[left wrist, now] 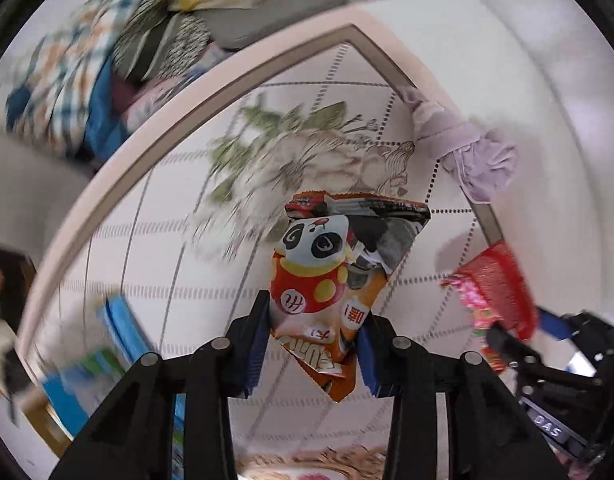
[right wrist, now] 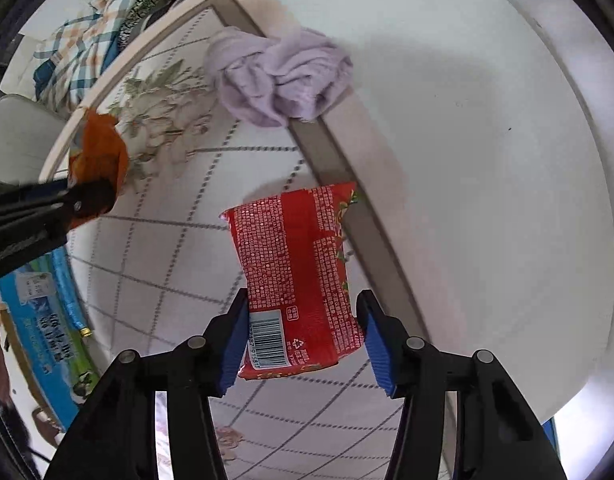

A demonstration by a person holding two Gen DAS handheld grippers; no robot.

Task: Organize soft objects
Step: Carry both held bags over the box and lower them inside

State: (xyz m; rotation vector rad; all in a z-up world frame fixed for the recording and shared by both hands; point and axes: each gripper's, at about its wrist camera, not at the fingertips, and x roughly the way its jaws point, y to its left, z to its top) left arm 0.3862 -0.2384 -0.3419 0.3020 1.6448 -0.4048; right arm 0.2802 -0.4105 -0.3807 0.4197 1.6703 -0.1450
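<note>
Quilted floral mat (left wrist: 155, 248), pale with a grey stitched grid and a taupe border, serves as landmark; white floor lies beyond its edge. Item 1: panda snack bag (left wrist: 331, 280), orange foil, held above the mat's middle in my left gripper (left wrist: 313, 352), pads closed on its lower part. Item 2: red snack packet (right wrist: 303, 276), held above the mat near its right border in my right gripper (right wrist: 303, 344), pads pressing both sides by the barcode end. Judged light, crinkly, slippery, with crushable contents; best taken at a seam or narrow end, gently. Item 3: lilac cloth (right wrist: 279, 76), limp, bunched across the mat's far corner. Item 4: heap of patterned clothes (left wrist: 75, 76), beyond the mat's far-left border.
</note>
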